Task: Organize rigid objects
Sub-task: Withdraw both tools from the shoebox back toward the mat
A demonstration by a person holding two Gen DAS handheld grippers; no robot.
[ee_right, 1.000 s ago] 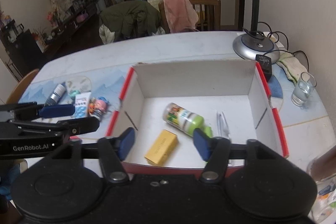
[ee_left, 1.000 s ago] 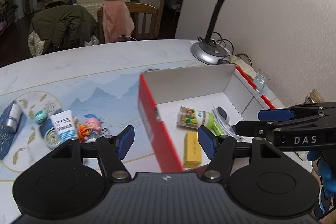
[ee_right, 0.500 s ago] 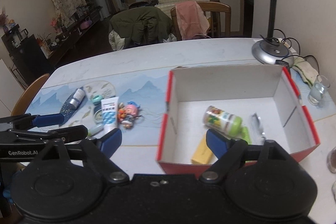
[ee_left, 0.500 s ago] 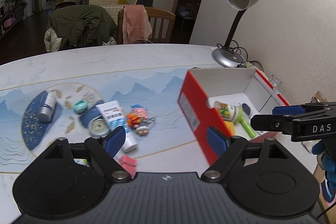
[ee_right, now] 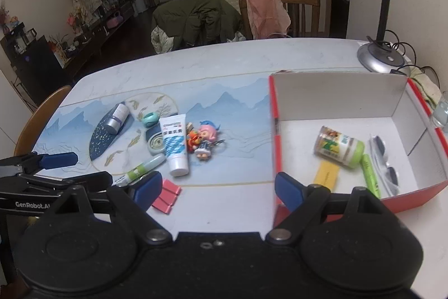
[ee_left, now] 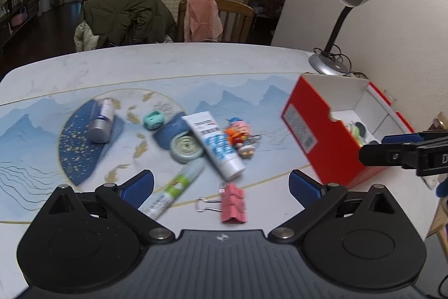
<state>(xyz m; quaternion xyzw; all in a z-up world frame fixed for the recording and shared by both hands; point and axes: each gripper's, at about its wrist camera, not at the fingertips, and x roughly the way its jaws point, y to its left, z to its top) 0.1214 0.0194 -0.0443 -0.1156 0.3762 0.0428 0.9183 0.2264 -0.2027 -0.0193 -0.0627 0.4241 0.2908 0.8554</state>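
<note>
Loose items lie on the patterned table: a white tube (ee_left: pixel 214 143), a green-and-white pen (ee_left: pixel 176 187), a pink binder clip (ee_left: pixel 233 203), a toy keychain (ee_left: pixel 240 135), a round tin (ee_left: pixel 186 147) and a silver bottle (ee_left: pixel 102 121). My left gripper (ee_left: pixel 221 184) hovers over the clip and pen. Its jaws are opening and nothing is pressed between them. The red box (ee_right: pixel 275 131) holds a green-capped bottle (ee_right: pixel 340 146), a yellow pack (ee_right: pixel 326 173) and a green marker (ee_right: pixel 371 175). My right gripper (ee_right: pixel 218 185) stands open and empty beside the box's left wall.
A desk lamp (ee_left: pixel 327 66) and its cables stand behind the box by the wall. A drinking glass (ee_right: pixel 441 114) sits right of the box. Chairs draped with clothes (ee_right: pixel 196 18) line the far edge. A wooden chair (ee_right: pixel 42 114) stands at the table's left end.
Both grippers have moved left, away from over the red box towards the loose items. Both pairs of jaws have spread wider. The pen and pink clip have come into the left wrist view.
</note>
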